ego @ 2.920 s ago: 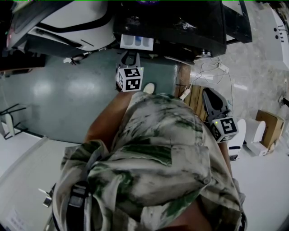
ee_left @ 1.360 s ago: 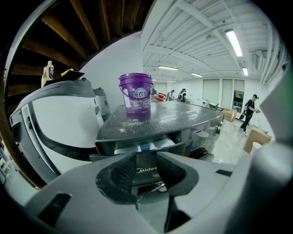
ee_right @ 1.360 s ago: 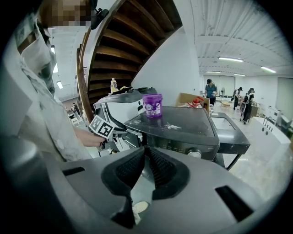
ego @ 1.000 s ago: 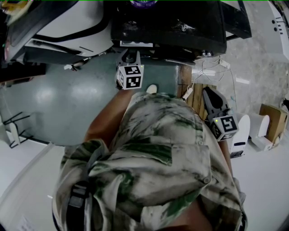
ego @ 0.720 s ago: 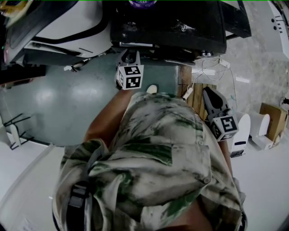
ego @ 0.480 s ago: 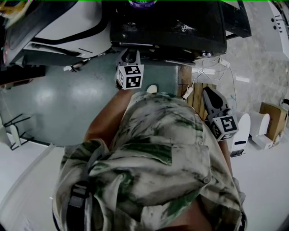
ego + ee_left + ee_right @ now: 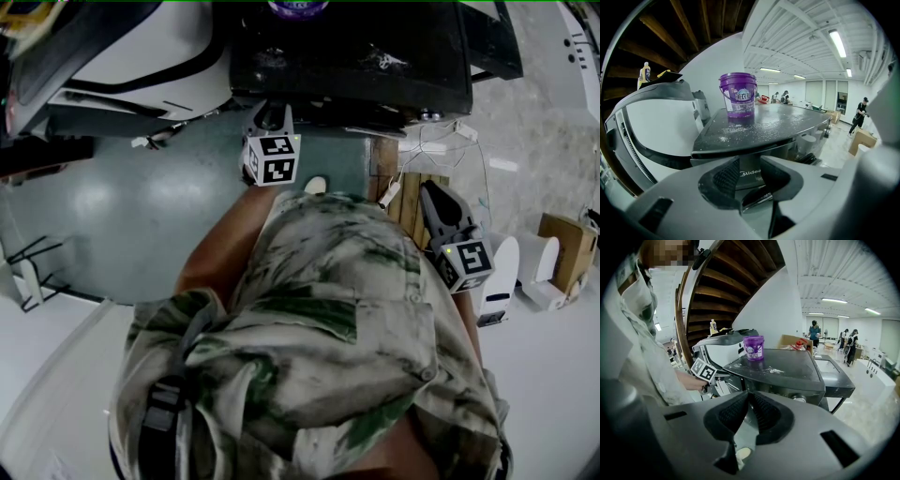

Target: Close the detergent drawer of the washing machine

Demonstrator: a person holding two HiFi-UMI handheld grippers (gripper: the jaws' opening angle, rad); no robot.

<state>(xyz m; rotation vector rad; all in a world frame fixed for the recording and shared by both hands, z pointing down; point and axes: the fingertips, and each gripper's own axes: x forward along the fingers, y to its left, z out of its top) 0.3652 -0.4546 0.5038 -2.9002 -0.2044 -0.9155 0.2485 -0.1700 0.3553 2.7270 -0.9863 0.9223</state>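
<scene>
The black washing machine fills the top of the head view, with a purple tub on its speckled lid. Its detergent drawer lies flush with the front panel. In the left gripper view the drawer front, printed Midea, shows between the jaws. My left gripper is right at that front, jaws a narrow gap apart and holding nothing. My right gripper hangs to the right of the machine, shut and empty.
A white appliance with a raised lid stands left of the black machine. A wooden crate and loose cables lie by its right side. A cardboard box and white containers sit on the floor at right. People stand far off in the hall.
The drawer stuck out earlier, white with blue compartments; now it is pushed in flush. The left gripper moved forward with it towards the machine. The right gripper stayed put.
</scene>
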